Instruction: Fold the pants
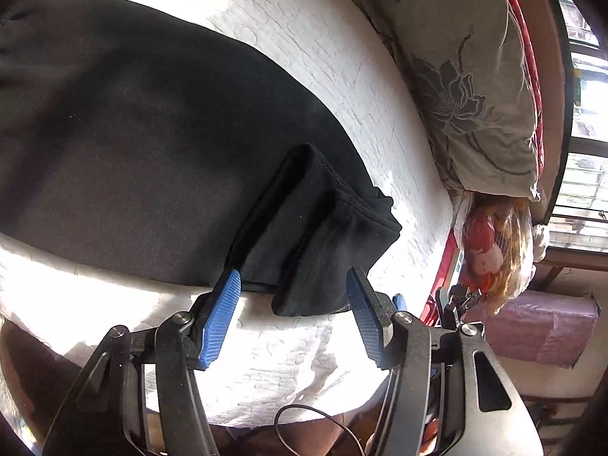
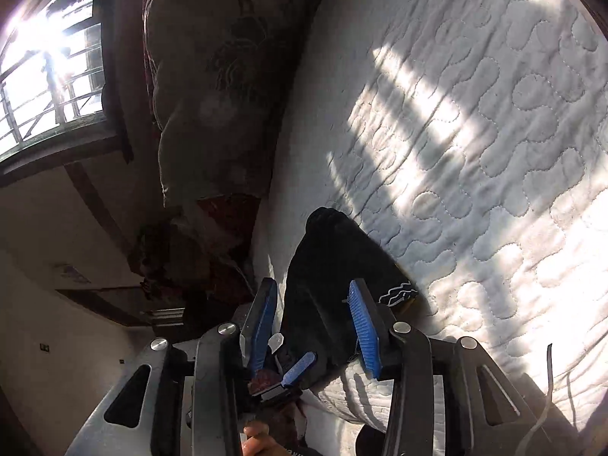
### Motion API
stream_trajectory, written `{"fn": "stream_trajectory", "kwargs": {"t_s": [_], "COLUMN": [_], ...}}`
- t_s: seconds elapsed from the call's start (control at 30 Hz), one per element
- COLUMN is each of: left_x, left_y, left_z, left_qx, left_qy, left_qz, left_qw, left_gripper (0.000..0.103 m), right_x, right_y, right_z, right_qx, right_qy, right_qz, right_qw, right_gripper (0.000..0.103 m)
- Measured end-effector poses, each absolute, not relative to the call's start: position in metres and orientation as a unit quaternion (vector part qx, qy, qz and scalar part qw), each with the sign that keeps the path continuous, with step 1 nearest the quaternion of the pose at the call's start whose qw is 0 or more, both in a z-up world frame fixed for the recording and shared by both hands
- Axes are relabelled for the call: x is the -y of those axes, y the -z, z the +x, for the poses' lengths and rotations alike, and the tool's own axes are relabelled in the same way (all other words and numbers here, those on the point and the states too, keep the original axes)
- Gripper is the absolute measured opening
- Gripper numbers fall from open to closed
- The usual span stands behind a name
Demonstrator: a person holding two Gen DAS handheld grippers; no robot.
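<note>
Black pants (image 1: 133, 133) lie spread across a white quilted mattress (image 1: 323, 38), their bunched cuff ends reaching the bed's near edge. My left gripper (image 1: 293, 275) stands open at that edge, and the cuff end lies between its blue pads (image 1: 224, 319) without being pressed. In the right wrist view the same black cuff (image 2: 334, 250), with a small white logo (image 2: 399, 292), sits between the fingers of my right gripper (image 2: 312, 285). That gripper is open too, with a gap showing at its left pad (image 2: 262, 323). A blue finger of the left gripper (image 2: 300, 368) pokes in below.
A grey floral pillow (image 1: 456, 76) lies along the bed's far side, under a barred window (image 1: 585, 114). Beyond the bed's corner are a plastic bag of soft toys (image 1: 494, 250) and a pink box (image 1: 539, 326). A thin cable (image 1: 304, 418) loops below the gripper. A hand (image 2: 262, 440) shows at the bottom.
</note>
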State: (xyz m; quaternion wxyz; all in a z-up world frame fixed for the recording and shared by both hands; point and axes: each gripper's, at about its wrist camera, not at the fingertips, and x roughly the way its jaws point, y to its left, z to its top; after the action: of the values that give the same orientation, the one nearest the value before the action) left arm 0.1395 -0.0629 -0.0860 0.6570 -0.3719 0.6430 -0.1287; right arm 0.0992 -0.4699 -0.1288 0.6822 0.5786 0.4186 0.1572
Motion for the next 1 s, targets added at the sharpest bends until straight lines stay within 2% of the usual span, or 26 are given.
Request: {"fn": "stream_trajectory", "kwargs": {"t_s": [0.3,0.7,0.8,0.83,0.87,0.9,0.93,0.97,1.0], "left_x": [0.086,0.100,0.100,0.096,0.095,0.095,0.094,0.095,0.094], "left_y": [0.120,0.123,0.124,0.126,0.126,0.127,0.127,0.127,0.127], "left_z": [0.105,0.120,0.124,0.123,0.124,0.125,0.127,0.129,0.131], "left_qx": [-0.666,-0.647,-0.645,-0.644,-0.642,-0.642,-0.642,-0.642,-0.641], "left_qy": [0.148,0.139,0.136,0.132,0.129,0.124,0.116,0.113,0.115], "left_qz": [-0.460,-0.515,-0.524,-0.525,-0.527,-0.527,-0.525,-0.524,-0.525], "left_qw": [0.568,0.544,0.540,0.541,0.541,0.543,0.547,0.548,0.548], "left_gripper": [0.057,0.057,0.057,0.057,0.056,0.051,0.037,0.029,0.014], "right_x": [0.437,0.425,0.412,0.409,0.402,0.399,0.395,0.393,0.393], "right_y": [0.126,0.120,0.113,0.111,0.108,0.107,0.108,0.109,0.108], "right_z": [0.163,0.185,0.192,0.193,0.196,0.198,0.200,0.202,0.203], "right_qx": [-0.489,-0.531,-0.545,-0.548,-0.554,-0.560,-0.566,-0.571,-0.572], "right_qy": [-0.164,-0.137,-0.120,-0.117,-0.111,-0.104,-0.102,-0.101,-0.097], "right_qz": [0.518,0.479,0.430,0.411,0.391,0.372,0.359,0.351,0.346], "right_qw": [0.683,0.685,0.710,0.719,0.727,0.733,0.735,0.735,0.737], "right_gripper": [0.047,0.048,0.048,0.046,0.039,0.032,0.020,0.013,0.011]}}
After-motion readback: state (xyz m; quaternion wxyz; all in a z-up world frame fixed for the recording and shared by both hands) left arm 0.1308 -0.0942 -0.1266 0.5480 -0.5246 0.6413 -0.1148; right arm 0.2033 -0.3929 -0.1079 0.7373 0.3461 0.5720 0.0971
